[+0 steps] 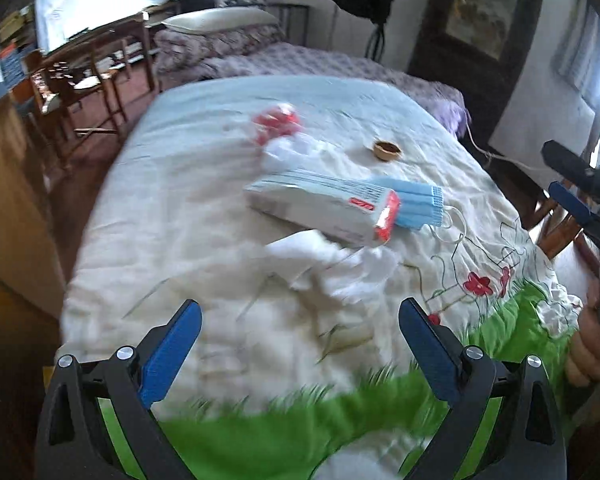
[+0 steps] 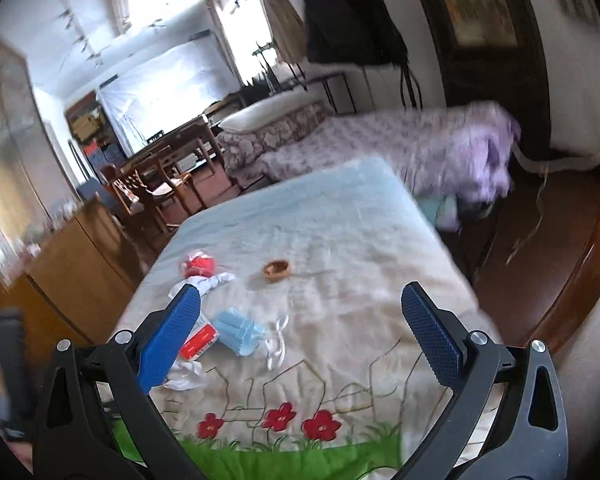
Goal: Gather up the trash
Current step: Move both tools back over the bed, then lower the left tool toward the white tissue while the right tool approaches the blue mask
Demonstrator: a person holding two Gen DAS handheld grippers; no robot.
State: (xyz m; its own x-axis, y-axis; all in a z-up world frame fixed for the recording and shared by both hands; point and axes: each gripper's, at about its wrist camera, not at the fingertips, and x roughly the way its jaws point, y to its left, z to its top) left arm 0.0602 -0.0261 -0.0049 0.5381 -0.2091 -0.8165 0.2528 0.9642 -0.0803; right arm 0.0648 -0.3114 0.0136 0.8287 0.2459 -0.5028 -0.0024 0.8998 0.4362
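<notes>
Trash lies on a bed with a white embroidered cover [image 1: 148,208] [image 2: 340,312]. There is a white carton with a red end [image 1: 320,208] [image 2: 198,342], a blue face mask [image 1: 418,206] [image 2: 236,330], crumpled white tissue [image 1: 340,268] [image 2: 184,376], a red and white wrapper [image 1: 276,122] [image 2: 200,266] and a small brown cup [image 1: 387,149] [image 2: 276,269]. My left gripper [image 1: 300,330] hovers open over the cover, short of the tissue, with nothing between its fingers. My right gripper [image 2: 300,324] also stands open and empty, its left finger [image 2: 172,340] in front of the carton.
A second bed with a purple floral cover [image 1: 300,64] [image 2: 400,144] and pillow lies beyond. Wooden chairs and a table [image 1: 88,76] [image 2: 160,176] stand at the left, a wooden cabinet [image 1: 8,200] [image 2: 72,264] nearer. The other gripper and a hand [image 1: 588,344] show at the right edge.
</notes>
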